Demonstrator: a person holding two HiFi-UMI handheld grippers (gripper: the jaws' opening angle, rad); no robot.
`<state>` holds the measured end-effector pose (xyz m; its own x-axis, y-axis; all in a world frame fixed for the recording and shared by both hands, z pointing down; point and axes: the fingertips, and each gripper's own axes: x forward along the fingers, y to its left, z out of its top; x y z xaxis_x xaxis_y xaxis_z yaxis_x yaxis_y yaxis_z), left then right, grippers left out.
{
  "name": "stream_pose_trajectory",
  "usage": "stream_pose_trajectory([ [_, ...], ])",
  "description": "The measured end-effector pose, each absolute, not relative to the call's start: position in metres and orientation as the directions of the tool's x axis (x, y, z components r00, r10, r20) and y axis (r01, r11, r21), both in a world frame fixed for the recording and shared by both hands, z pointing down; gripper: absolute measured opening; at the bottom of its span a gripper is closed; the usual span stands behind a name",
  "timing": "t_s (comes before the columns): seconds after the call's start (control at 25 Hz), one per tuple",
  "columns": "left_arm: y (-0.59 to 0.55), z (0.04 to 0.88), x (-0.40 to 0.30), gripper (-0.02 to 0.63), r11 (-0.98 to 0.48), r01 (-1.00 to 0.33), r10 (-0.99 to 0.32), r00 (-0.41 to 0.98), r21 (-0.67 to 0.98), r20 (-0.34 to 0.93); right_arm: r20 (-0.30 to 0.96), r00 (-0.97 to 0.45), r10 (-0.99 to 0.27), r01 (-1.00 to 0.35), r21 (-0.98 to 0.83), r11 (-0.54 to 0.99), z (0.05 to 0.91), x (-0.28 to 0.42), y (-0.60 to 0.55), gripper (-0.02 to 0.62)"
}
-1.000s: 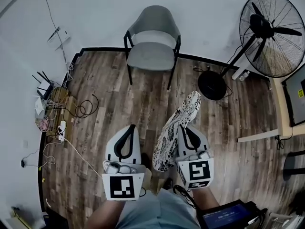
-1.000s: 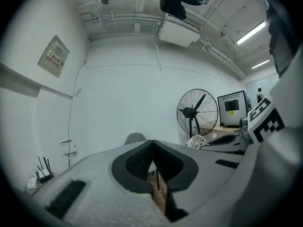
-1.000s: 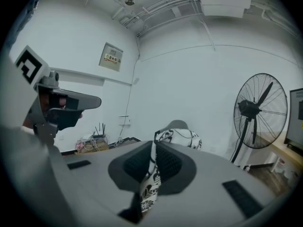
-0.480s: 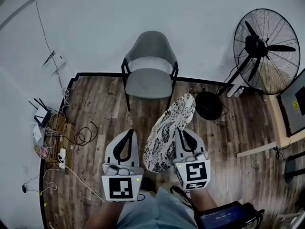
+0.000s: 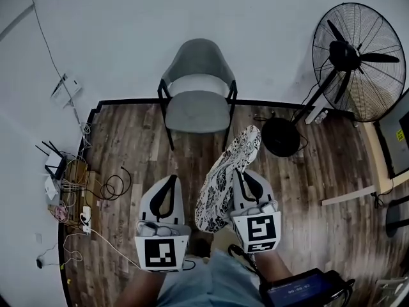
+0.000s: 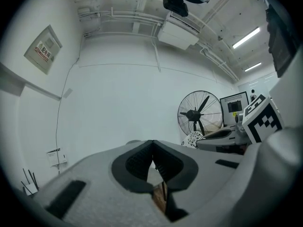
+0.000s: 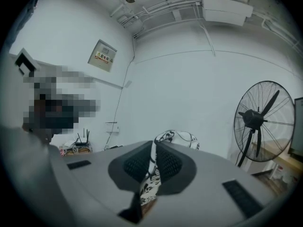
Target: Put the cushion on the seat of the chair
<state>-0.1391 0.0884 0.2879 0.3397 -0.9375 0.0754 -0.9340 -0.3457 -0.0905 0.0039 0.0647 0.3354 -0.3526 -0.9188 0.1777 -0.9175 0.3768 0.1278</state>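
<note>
Black-and-white printed fabric: the cushion (image 5: pixel 223 181), carried edge-up off the floor and pinched along its near edge by the right gripper (image 5: pixel 243 171), whose jaws are pressed together on a fold of the cover. Beside it, the left gripper (image 5: pixel 172 178): jaws closed tip to tip with nothing between them, taking no share of the load. Both have travelled forward over the wooden floor (image 5: pixel 128 146) within the last second, with the grip unchanged. The cushion's far tip, which trailed well behind the chair (image 5: pixel 197 88), now shows roughly level with the front of the seat (image 5: pixel 197 110) and off to its right, though not over it. Seat: grey, bare, unobstructed. Against the wall to the right, clear of the path, a standing fan (image 5: pixel 358 59). Status, as judged: approach well advanced; remaining, a short carry leftward and forward, then laying the cushion flat on the seat.
</note>
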Motion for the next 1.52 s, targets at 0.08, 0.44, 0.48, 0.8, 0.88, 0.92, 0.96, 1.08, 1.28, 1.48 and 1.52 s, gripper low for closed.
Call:
stream_pose_trajectory([
  [0.08, 0.078, 0.292, -0.132, 0.009, -0.356, -0.929, -0.934, 0.348, -0.099, 0.086, 0.179, -0.352, -0.919, -0.920, 0.114, 0.375, 0.339, 0.008, 0.055, 0.014],
  [0.44, -0.010, 0.322, -0.094, 0.009, -0.390, -0.915, -0.912, 0.370, -0.099, 0.176, 0.245, -0.351, -0.904, -0.926, 0.054, 0.374, 0.374, 0.039, -0.024, 0.014],
  [0.48, -0.023, 0.326, -0.091, 0.009, -0.395, -0.913, -0.909, 0.372, -0.101, 0.187, 0.255, -0.353, -0.900, -0.926, 0.044, 0.375, 0.380, 0.041, -0.036, 0.014],
  [0.8, -0.124, 0.333, -0.055, 0.009, -0.388, -0.915, -0.907, 0.357, -0.110, 0.222, 0.272, -0.411, -0.870, -0.902, 0.018, 0.432, 0.387, 0.057, -0.134, 0.014],
  [0.88, -0.141, 0.326, -0.054, 0.009, -0.382, -0.916, -0.912, 0.352, -0.122, 0.212, 0.268, -0.429, -0.863, -0.893, 0.021, 0.450, 0.381, 0.055, -0.154, 0.014],
  [0.92, -0.151, 0.321, -0.053, 0.009, -0.377, -0.917, -0.916, 0.348, -0.132, 0.202, 0.263, -0.438, -0.860, -0.888, 0.022, 0.459, 0.377, 0.056, -0.165, 0.014],
  [0.96, -0.160, 0.316, -0.050, 0.009, -0.371, -0.918, -0.920, 0.342, -0.142, 0.189, 0.255, -0.446, -0.858, -0.884, 0.025, 0.467, 0.373, 0.058, -0.176, 0.014],
  [1.08, -0.183, 0.299, -0.039, 0.009, -0.345, -0.923, -0.935, 0.324, -0.169, 0.144, 0.225, -0.465, -0.856, -0.873, 0.043, 0.485, 0.358, 0.068, -0.206, 0.014],
  [1.28, -0.202, 0.279, -0.048, 0.009, -0.305, -0.937, -0.951, 0.292, -0.169, 0.098, 0.182, -0.497, -0.849, -0.852, 0.086, 0.517, 0.333, 0.057, -0.232, 0.014],
  [1.48, -0.216, 0.277, -0.070, 0.009, -0.274, -0.952, -0.961, 0.264, -0.138, 0.087, 0.176, -0.506, -0.844, -0.842, 0.114, 0.528, 0.324, 0.040, -0.251, 0.014],
  [1.52, -0.220, 0.278, -0.074, 0.009, -0.271, -0.954, -0.961, 0.261, -0.129, 0.089, 0.180, -0.506, -0.844, -0.840, 0.117, 0.529, 0.324, 0.037, -0.254, 0.014],
])
